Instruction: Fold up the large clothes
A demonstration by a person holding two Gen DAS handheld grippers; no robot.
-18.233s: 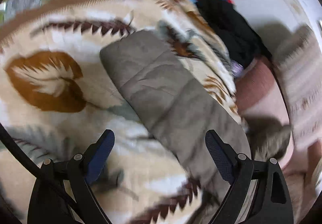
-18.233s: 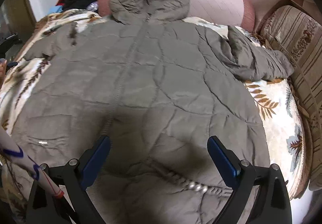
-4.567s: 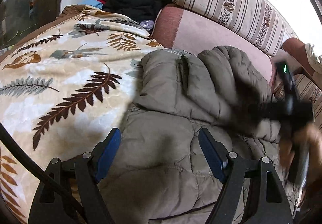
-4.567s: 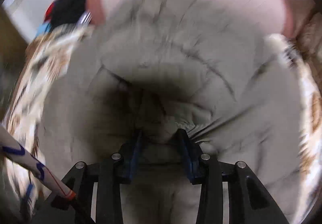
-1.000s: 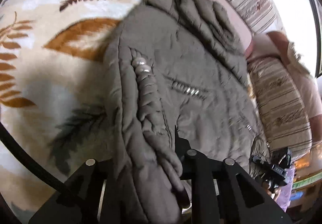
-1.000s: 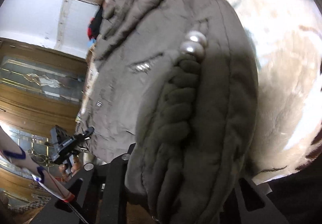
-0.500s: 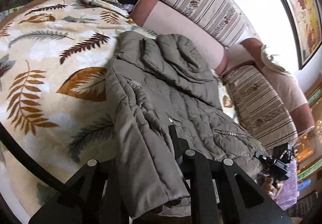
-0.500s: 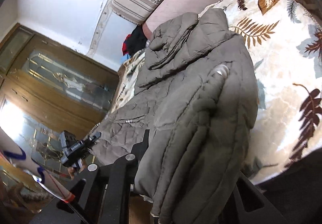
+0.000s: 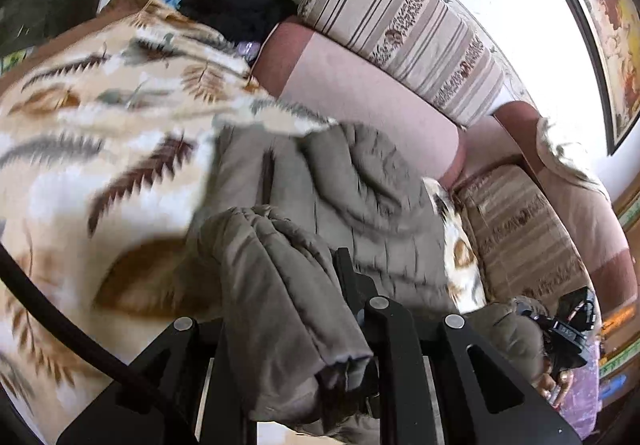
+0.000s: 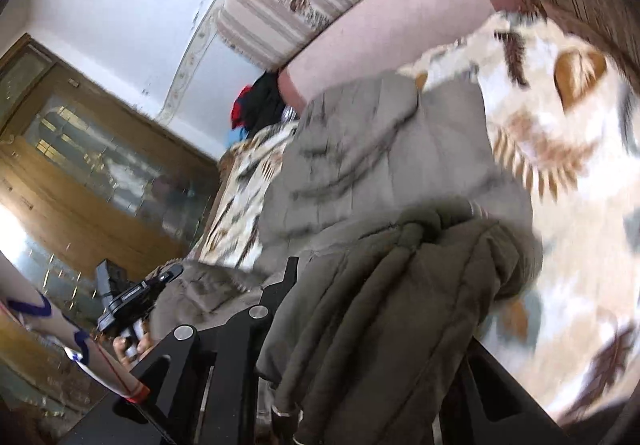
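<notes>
Left wrist view: left claw (image 9: 320,325) pinches the jacket (image 9: 360,181) hem, raised over the blanket (image 9: 100,125); right claw (image 10: 360,345) likewise. Sleeves look tucked; bottom-to-hood fold pending.

The bunched olive-grey quilted jacket (image 9: 280,297) hid the left gripper's (image 9: 304,357) fingertips; likewise the right gripper's (image 10: 360,365). Motion blurred the cream leaf-patterned blanket (image 9: 100,149), and the jacket's hem ran past the bottom edge.
</notes>
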